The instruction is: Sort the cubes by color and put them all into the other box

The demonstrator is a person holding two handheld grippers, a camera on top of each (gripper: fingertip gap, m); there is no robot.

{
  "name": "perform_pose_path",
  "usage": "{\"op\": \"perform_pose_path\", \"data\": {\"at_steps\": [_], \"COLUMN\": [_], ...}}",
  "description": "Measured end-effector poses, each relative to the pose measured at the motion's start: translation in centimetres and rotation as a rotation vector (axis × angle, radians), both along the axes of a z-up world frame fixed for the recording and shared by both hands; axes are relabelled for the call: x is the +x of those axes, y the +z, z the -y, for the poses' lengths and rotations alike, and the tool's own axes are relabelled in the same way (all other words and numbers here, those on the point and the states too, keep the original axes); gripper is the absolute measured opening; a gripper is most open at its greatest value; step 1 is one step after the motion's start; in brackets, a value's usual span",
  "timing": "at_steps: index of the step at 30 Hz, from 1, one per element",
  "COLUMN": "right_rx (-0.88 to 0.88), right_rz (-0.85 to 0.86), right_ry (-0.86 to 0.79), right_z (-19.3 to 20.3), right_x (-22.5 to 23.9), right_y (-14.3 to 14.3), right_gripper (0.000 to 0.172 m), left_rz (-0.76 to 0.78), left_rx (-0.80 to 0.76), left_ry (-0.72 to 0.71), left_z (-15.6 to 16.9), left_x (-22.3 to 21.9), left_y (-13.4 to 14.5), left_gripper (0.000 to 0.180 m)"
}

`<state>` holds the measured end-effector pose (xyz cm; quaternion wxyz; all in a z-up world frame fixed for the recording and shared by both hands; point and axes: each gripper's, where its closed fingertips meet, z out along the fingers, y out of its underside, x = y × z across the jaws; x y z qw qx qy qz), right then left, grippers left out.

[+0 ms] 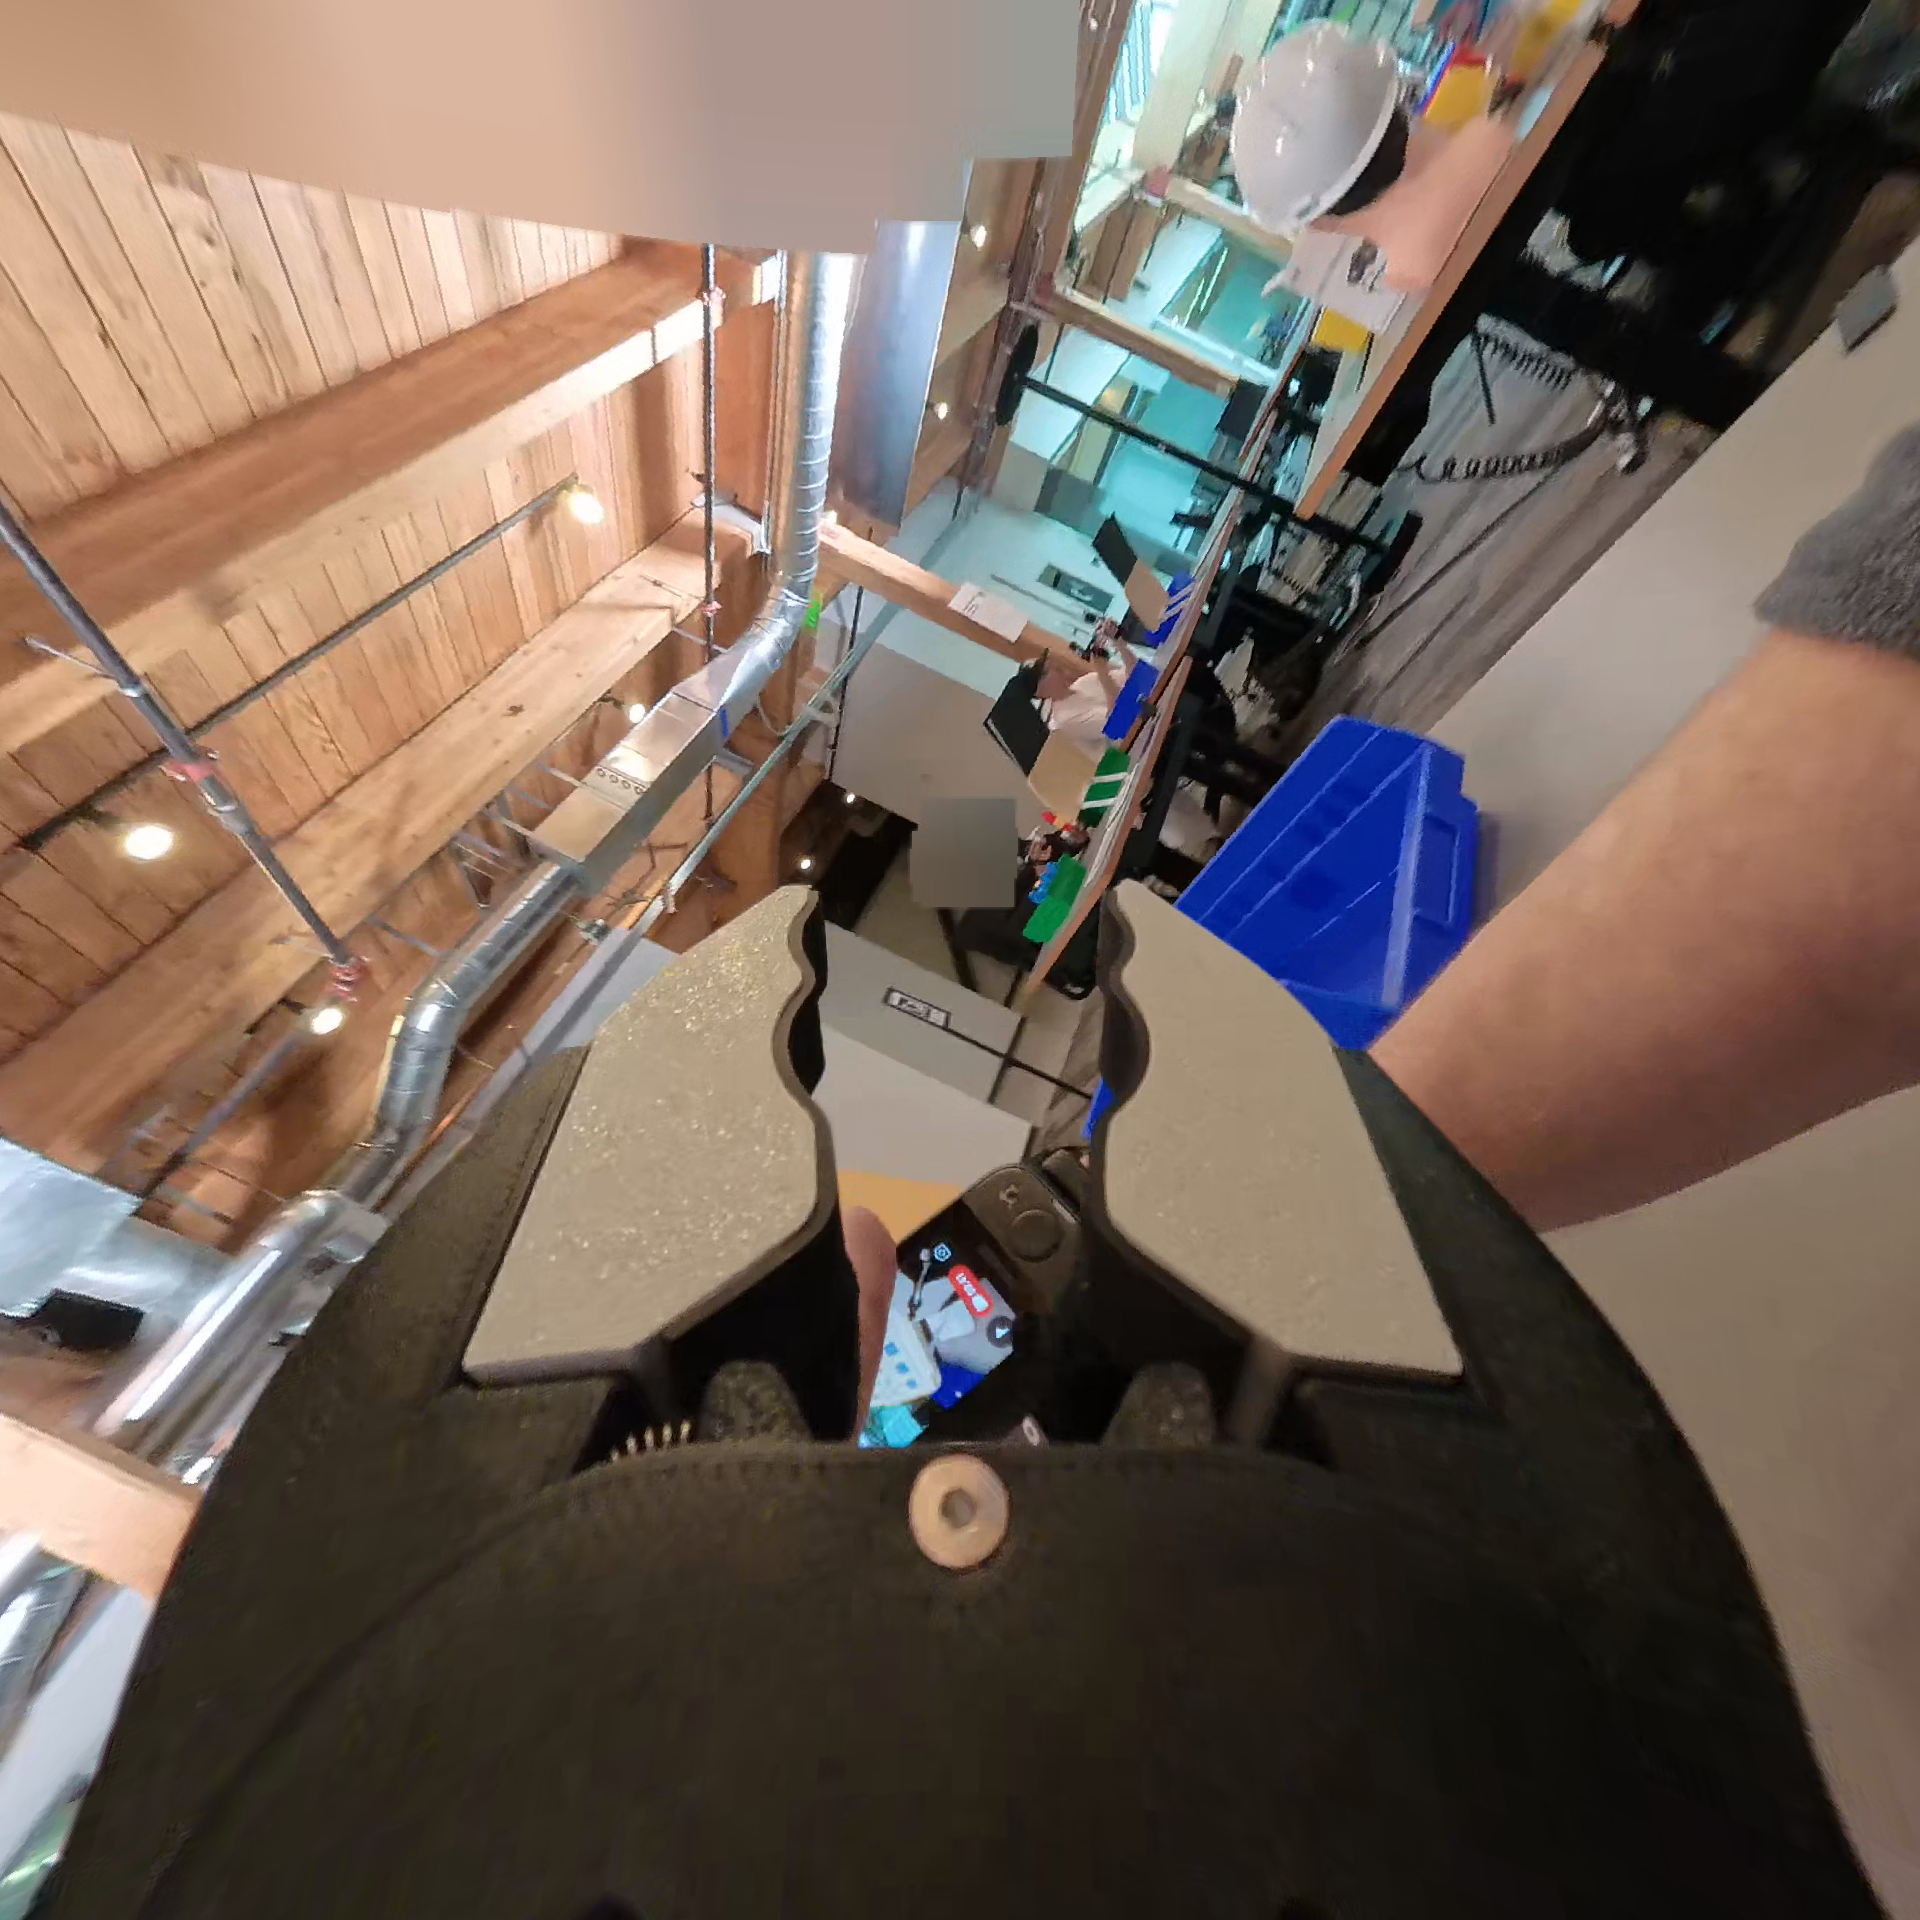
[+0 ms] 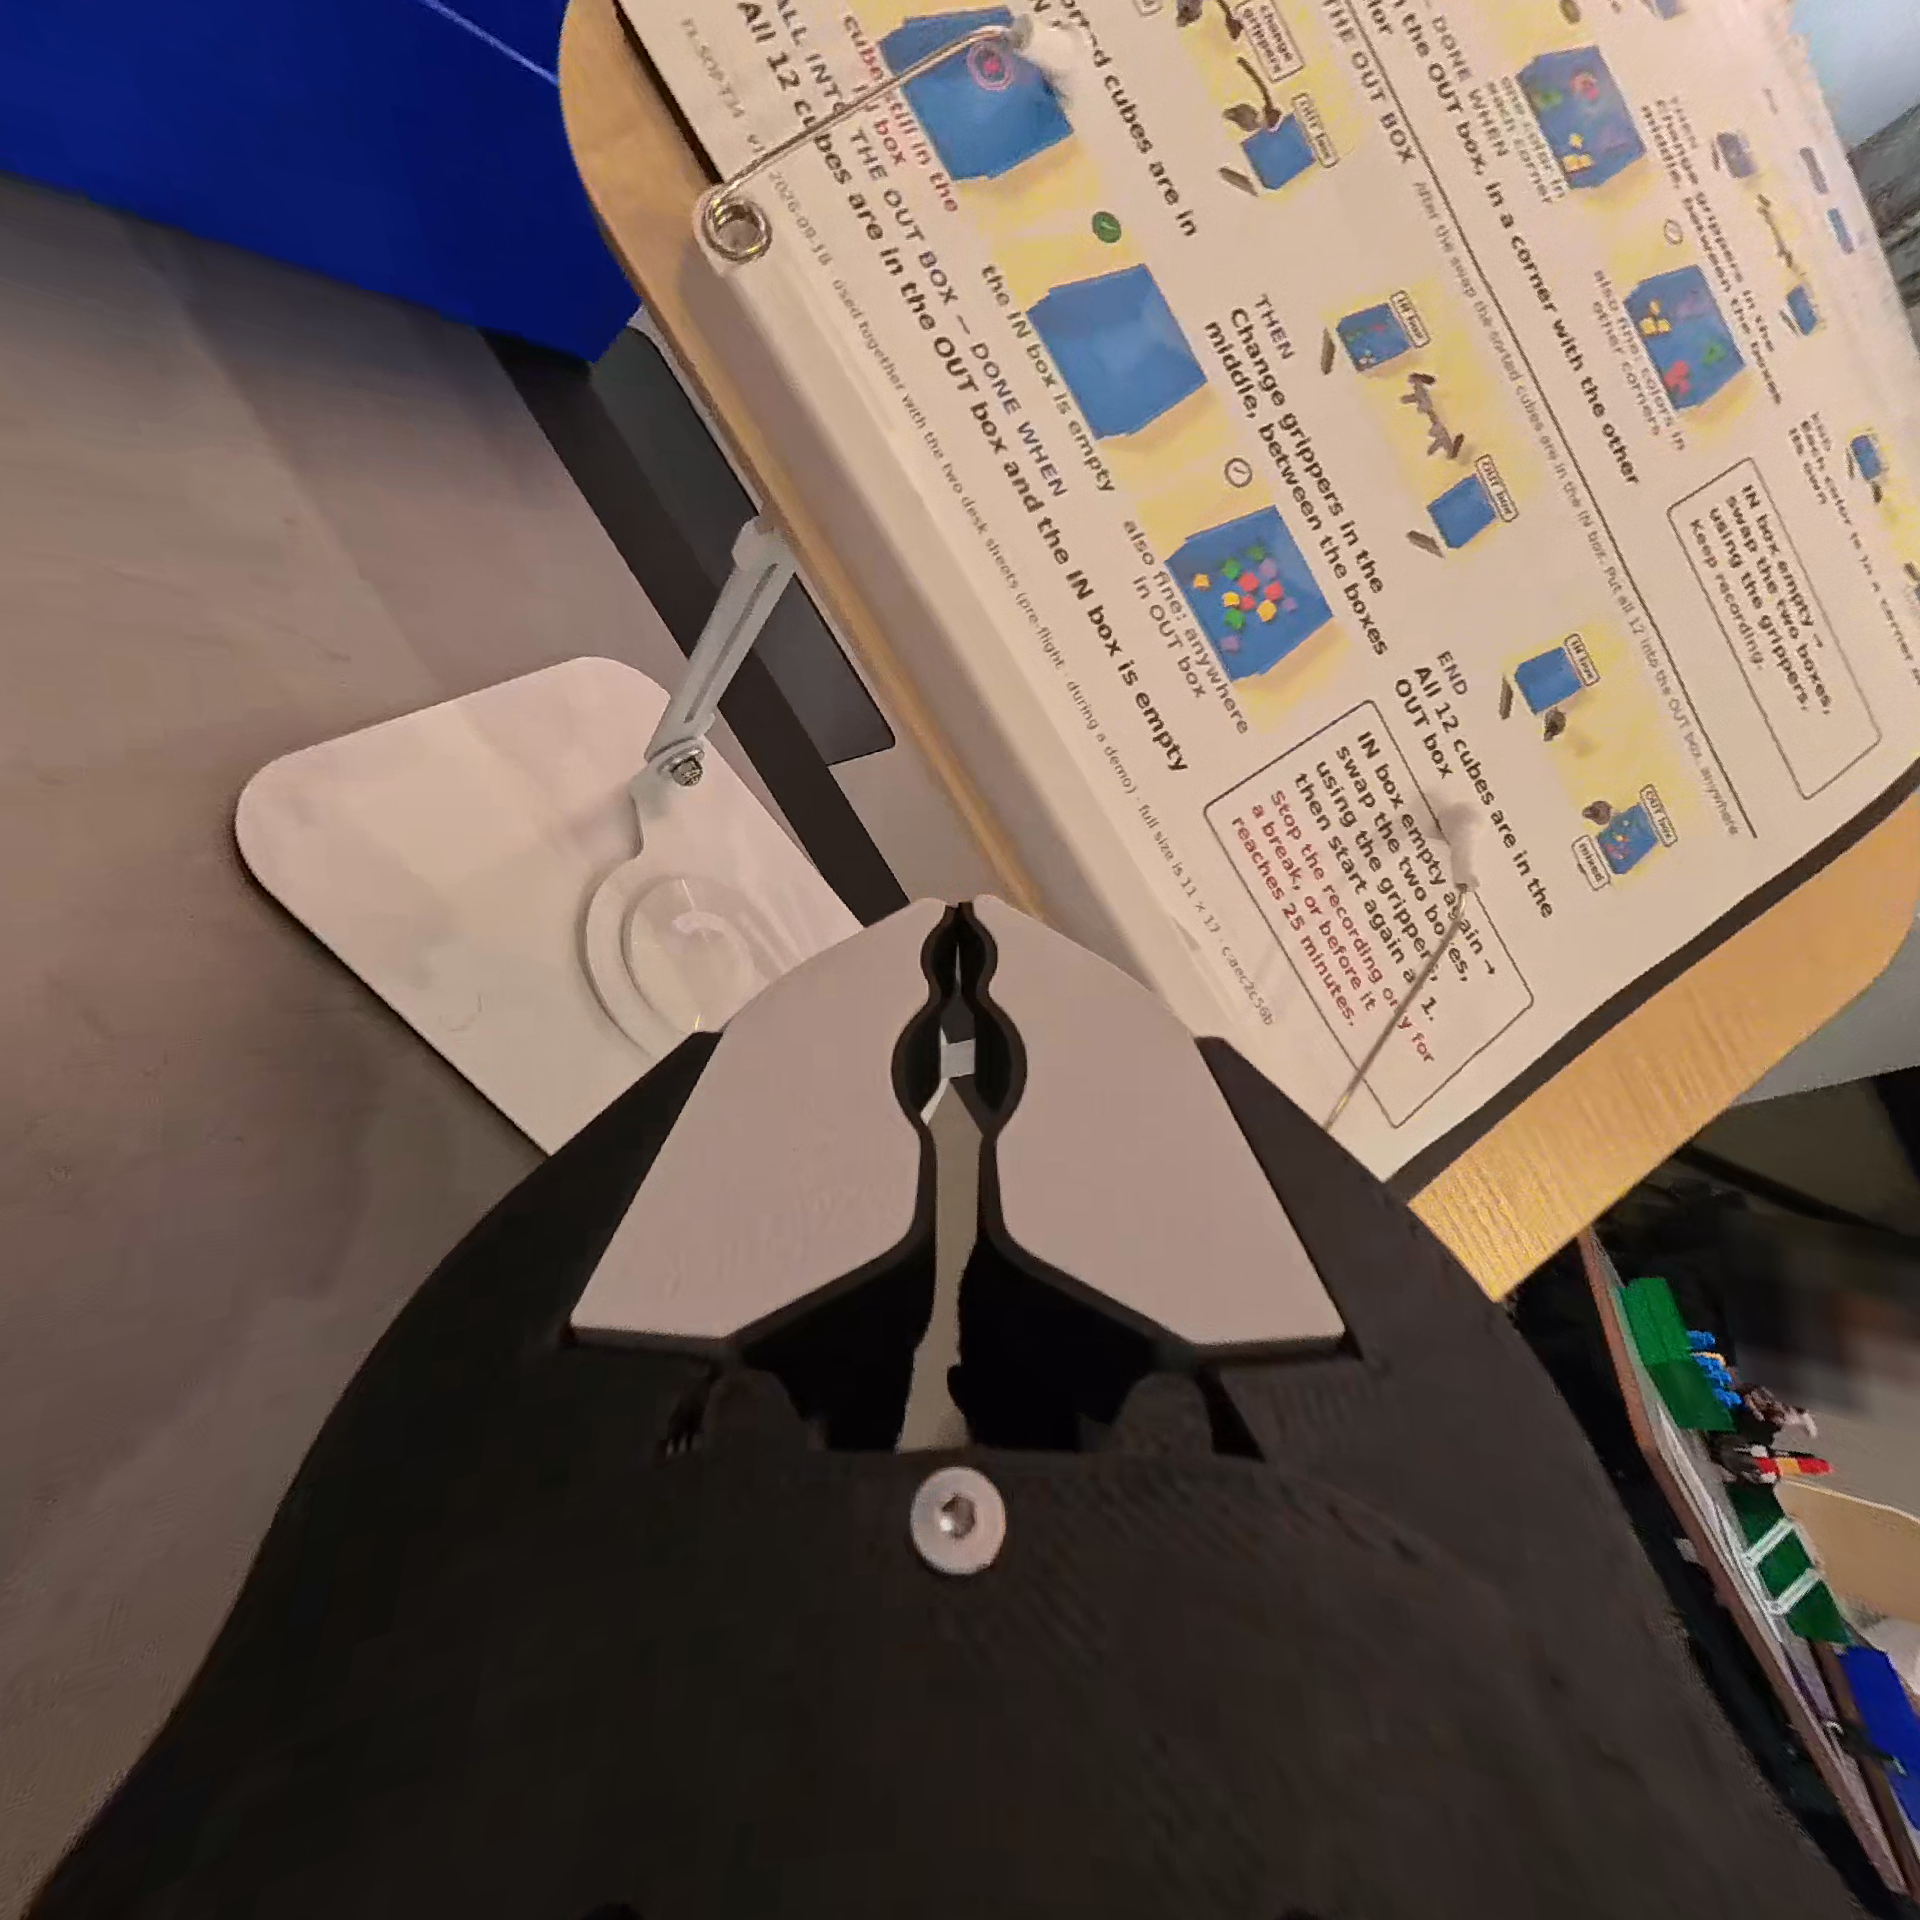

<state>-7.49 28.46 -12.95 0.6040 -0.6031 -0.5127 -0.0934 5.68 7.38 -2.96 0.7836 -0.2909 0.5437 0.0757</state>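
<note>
No cubes show in either view. My left gripper [image 1: 961,914] is open with nothing between its fingers; it is tilted up toward the wooden ceiling. A blue box [image 1: 1340,873] stands to its right on the grey table. My right gripper [image 2: 961,914] is shut with nothing between the pads. It points at a printed instruction sheet [image 2: 1299,468] on a wooden board. A blue box [image 2: 260,125] shows at the upper left of the right wrist view.
A person's forearm [image 1: 1662,935] reaches in at the right of the left wrist view. A small device with a lit screen [image 1: 956,1320] lies below the left fingers. The board's white stand base [image 2: 436,831] rests on the grey table [image 2: 208,520]. Another table with green blocks [image 2: 1683,1371] is at the lower right.
</note>
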Motion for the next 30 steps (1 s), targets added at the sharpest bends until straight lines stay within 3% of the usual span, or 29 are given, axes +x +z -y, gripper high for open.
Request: {"op": "perform_pose_path", "data": {"at_steps": [18,30], "right_rx": [0.046,-0.006], "right_rz": [0.032,-0.084], "right_ry": [0.002,0.022], "right_z": [0.3,0.0], "right_x": [-0.5,0.3], "right_y": [-0.1,1.1], "right_gripper": [0.000,0.000], "left_rz": [-0.156,0.146], "left_rx": [0.041,0.044], "left_ry": [0.094,0.029], "left_z": [-1.9,-0.6], "left_x": [1.2,-2.5], "left_y": [-3.5,2.6], "left_gripper": [0.047,0.033]}}
